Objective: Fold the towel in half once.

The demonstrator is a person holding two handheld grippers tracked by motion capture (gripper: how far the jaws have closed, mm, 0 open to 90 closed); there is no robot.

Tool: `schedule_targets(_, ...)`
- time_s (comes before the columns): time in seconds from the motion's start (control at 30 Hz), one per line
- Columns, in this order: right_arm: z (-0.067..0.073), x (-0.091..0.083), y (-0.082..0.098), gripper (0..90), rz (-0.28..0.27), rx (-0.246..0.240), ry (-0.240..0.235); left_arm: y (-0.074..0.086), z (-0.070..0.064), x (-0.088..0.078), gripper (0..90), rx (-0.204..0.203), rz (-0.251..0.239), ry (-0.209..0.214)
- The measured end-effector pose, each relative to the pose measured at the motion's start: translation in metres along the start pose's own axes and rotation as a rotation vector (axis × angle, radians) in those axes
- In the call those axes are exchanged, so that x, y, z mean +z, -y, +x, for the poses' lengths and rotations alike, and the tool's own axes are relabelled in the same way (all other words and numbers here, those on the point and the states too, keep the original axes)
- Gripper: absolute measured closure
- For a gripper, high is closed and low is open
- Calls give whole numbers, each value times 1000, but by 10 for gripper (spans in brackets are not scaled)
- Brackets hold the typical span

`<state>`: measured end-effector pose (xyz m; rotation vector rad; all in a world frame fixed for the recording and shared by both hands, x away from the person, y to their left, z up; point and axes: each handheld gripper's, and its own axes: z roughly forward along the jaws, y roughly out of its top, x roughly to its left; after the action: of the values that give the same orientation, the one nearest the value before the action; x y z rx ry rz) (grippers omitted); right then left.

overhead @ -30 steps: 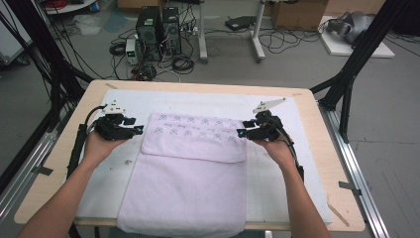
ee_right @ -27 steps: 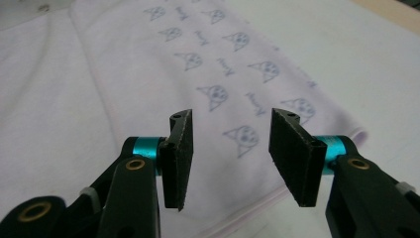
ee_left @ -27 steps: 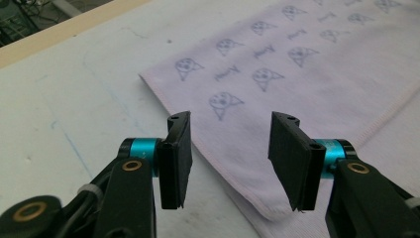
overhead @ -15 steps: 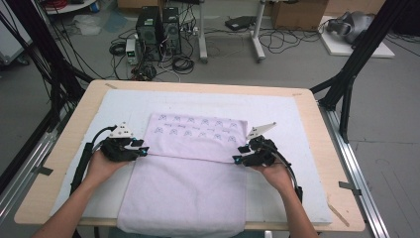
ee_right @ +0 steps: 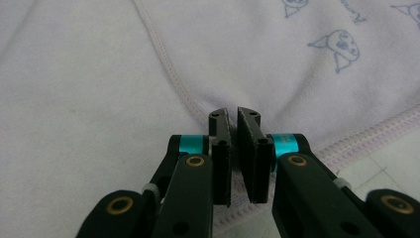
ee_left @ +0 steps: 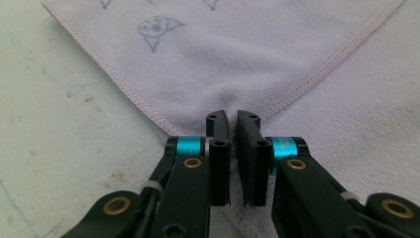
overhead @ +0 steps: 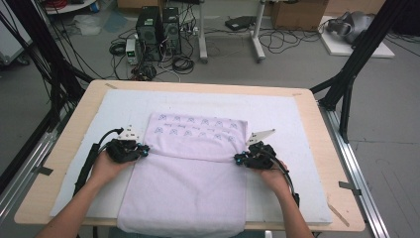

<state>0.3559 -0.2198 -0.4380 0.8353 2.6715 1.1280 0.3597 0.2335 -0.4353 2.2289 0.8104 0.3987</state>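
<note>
Left fingers [ee_left: 218, 148]: nearly together, having just been closing, with a pinch of the towel's [overhead: 190, 183] edge puckered between them.
Right fingers [ee_right: 250, 148]: nearly together too, just closed in, nipping the opposite edge of the towel where the hem bunches.
Left gripper [overhead: 142, 150]: low on the surface, at the towel's left side where the folded-over layer ends; a hand [overhead: 106, 166] holds it from behind.
Right gripper [overhead: 239, 159]: level with it at the towel's right side, held by the other hand [overhead: 271, 173].
Towel: pale lilac, lying flat in the middle of the surface; the far part is folded over, showing small printed faces [ee_left: 156, 27], and the near end reaches the front edge.
Surface [overhead: 307, 148]: a white mat on a wooden top [overhead: 69, 134], bare around the towel.
In the way: nothing lies between the 2 grippers but cloth.
Beyond: computer towers [overhead: 158, 25], cable tangles [overhead: 183, 62], black frame struts [overhead: 356, 54] on the floor.
</note>
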Motion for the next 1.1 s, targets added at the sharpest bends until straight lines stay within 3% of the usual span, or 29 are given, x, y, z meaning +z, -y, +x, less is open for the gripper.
schedule_targets(0.23, -1, -17, -7, 861, -56, 3, -26, -3, 1, -19, 842, -23, -77, -8)
schedule_targets(0.4, 9, -32, -14, 861, -87, -29, -30, -6, -8, -38, 838, 0, -109, -46)
schedule_targets(0.53, 27, -47, -13, 861, -105, -74, -40, 0, -25, -55, 838, 36, -121, -51)
schedule_targets(0.7, 57, -66, -2, 860, -150, -98, -83, 27, -53, -78, 838, 39, -149, -27)
schedule_targets(0.77, 71, -70, 5, 860, -133, -113, -97, 38, -64, -87, 838, 45, -144, -17)
schedule_targets(0.83, 82, -73, 12, 860, -135, -112, -122, 48, -75, -96, 839, 38, -133, 5)
schedule_targets(0.93, 101, -74, 22, 858, -119, -123, -152, 60, -87, -103, 833, 46, -93, 81)
schedule_targets(1.0, 107, -73, 29, 807, -99, -127, -185, 61, -88, -105, 735, 56, -72, 103)
schedule_targets(1.03, 106, -72, 31, 720, -96, -123, -198, 60, -86, -104, 674, 58, -73, 99)
schedule_targets(1.1, 96, -71, 28, 634, -98, -97, -180, 53, -77, -99, 601, 39, -92, 75)
